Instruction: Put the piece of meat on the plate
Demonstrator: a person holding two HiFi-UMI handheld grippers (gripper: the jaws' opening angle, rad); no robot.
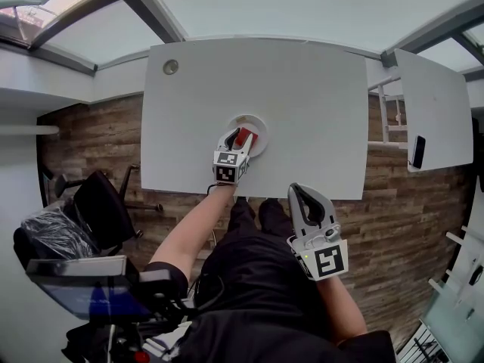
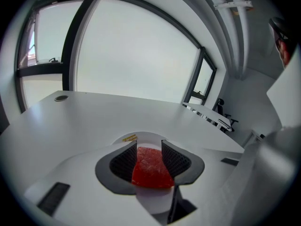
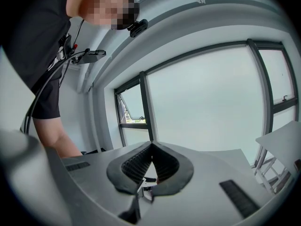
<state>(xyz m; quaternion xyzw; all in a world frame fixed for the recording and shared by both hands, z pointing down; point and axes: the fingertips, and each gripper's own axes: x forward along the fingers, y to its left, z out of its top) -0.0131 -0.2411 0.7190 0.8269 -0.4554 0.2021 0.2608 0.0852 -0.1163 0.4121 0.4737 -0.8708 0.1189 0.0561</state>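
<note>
The red piece of meat [image 2: 150,168] lies on the white round plate [image 2: 141,138], between the two dark ribbed pads of my left gripper [image 2: 149,147]. The jaws stand wide on either side of it, and I see no squeeze on the meat. In the head view the plate [image 1: 261,125] sits near the table's front edge, with the left gripper [image 1: 240,137] over its near side and the meat [image 1: 244,138] showing red at its tips. My right gripper [image 1: 300,191] hangs off the table's front edge above the person's lap. Its jaws [image 3: 151,147] meet at the tips with nothing in them.
The white table [image 1: 302,89] has a round cable hole [image 1: 171,67] at its far left corner. A second white table [image 1: 435,108] stands at the right with a dark phone [image 1: 418,151] on it. A black office chair [image 1: 102,206] is at the left on the wooden floor.
</note>
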